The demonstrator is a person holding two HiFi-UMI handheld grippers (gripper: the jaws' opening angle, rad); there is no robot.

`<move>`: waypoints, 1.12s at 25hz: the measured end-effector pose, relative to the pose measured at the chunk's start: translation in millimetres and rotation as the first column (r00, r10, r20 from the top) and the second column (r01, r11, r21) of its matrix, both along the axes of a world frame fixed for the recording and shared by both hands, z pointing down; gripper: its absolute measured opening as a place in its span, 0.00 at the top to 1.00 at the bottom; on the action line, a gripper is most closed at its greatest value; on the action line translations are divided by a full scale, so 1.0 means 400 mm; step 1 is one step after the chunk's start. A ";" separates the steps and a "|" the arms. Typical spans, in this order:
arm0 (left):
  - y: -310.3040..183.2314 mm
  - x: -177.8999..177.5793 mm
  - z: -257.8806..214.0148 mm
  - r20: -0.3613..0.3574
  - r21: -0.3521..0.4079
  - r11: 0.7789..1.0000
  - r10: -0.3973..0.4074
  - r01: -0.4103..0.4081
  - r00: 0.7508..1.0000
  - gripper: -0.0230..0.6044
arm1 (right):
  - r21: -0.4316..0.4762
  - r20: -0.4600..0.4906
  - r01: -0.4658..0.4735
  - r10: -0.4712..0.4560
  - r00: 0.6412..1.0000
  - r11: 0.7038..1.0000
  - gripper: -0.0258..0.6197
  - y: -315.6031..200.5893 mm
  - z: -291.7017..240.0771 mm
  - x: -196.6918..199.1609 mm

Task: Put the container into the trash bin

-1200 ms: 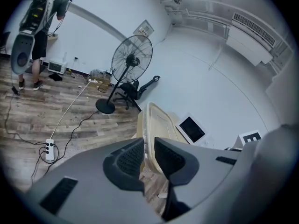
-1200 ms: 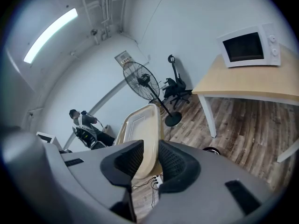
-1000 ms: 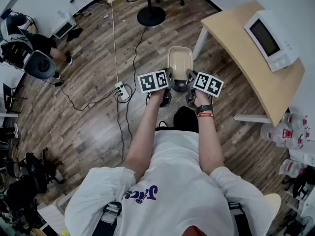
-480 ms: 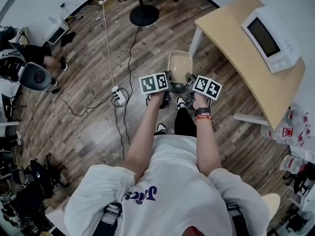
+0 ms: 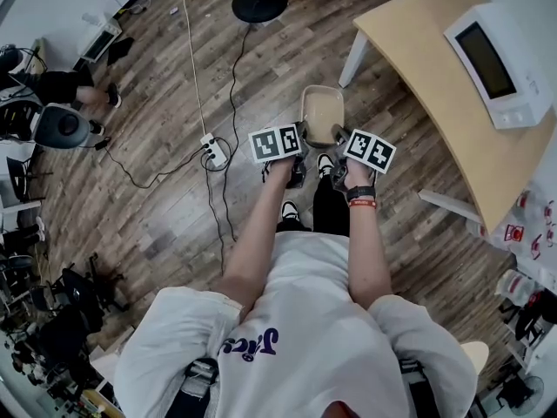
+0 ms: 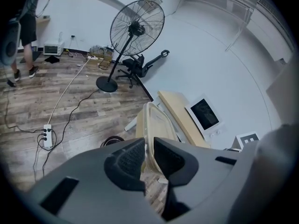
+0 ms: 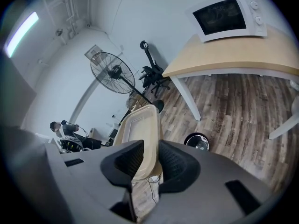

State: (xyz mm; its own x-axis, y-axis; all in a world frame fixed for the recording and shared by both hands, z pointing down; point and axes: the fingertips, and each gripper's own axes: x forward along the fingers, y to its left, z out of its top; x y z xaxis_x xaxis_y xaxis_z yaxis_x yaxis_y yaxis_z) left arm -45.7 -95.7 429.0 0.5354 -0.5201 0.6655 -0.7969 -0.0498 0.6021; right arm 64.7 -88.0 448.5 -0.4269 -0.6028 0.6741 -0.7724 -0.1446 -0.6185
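Observation:
A beige, shallow plastic container hangs over the wood floor in front of me, held at its near end from both sides. My left gripper is shut on its left rim, and my right gripper is shut on its right rim. In the left gripper view the container's wall stands edge-on between the jaws of the left gripper. In the right gripper view the container runs out from the right gripper. A small round black bin stands on the floor below and ahead.
A light wooden desk with a white microwave stands to the right. A standing fan with a round black base is ahead. A power strip and cables lie on the floor at left. A person is at far left.
Both grippers have carried the container forward and lower, both still shut on it. The desk and fan base have shifted in view, and my feet now show below the grippers.

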 end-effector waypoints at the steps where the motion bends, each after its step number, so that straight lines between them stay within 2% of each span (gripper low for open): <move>1: -0.007 0.001 0.011 0.001 -0.010 1.000 0.000 0.000 1.000 0.85 | -0.011 0.004 -0.001 0.001 1.000 1.000 0.78 -0.007 0.012 0.001; 17: -0.066 0.056 0.195 0.002 -0.146 0.989 -0.008 0.008 1.000 0.85 | -0.153 0.011 -0.001 0.003 1.000 0.988 0.78 -0.059 0.189 0.058; 28: -0.100 0.151 0.329 0.004 -0.198 0.980 0.002 -0.001 1.000 0.85 | -0.200 -0.012 0.011 -0.013 1.000 0.980 0.78 -0.093 0.310 0.154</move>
